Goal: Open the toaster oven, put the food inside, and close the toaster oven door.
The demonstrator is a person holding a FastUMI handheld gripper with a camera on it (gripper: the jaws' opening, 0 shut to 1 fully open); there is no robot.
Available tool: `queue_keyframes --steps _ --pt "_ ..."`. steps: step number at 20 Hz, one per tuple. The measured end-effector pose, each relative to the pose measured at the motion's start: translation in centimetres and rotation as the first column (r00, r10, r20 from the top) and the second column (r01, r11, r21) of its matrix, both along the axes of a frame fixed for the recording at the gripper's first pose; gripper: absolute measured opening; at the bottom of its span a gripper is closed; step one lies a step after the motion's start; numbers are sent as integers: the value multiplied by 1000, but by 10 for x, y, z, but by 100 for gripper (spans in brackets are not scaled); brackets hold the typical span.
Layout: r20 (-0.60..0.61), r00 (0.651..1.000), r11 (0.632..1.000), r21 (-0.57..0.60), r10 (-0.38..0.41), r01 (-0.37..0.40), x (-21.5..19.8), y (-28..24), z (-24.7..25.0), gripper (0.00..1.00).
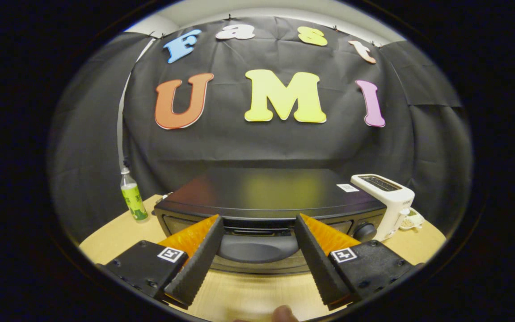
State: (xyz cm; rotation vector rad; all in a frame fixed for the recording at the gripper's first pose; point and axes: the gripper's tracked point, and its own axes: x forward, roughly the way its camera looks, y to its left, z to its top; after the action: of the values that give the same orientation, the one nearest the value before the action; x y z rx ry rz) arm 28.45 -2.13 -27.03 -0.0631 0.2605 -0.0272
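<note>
A black toaster oven (266, 192) sits on the wooden table, seen from above its front edge. Its door is up and closed, with the curved black handle (257, 246) at the top of the door. My gripper (258, 223) is open, its two fingers (197, 264) spread wide on either side of the handle, tips close to the oven's front top edge. Nothing is held between the fingers. The food is hidden from me.
A white slot toaster (385, 199) stands right of the oven, with a small dish (411, 220) behind it. A green drink bottle (132, 199) stands at the left. The oven's knob (365, 231) is at its front right. A fingertip (284, 313) shows below the fingers.
</note>
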Motion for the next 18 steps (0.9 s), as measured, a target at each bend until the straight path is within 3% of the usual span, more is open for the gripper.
queue_keyframes --steps 8,18 --pt "-98 995 999 39 22 -18 -65 1 -20 100" --pt "-259 966 1000 -11 21 -25 -125 -1 -71 100"
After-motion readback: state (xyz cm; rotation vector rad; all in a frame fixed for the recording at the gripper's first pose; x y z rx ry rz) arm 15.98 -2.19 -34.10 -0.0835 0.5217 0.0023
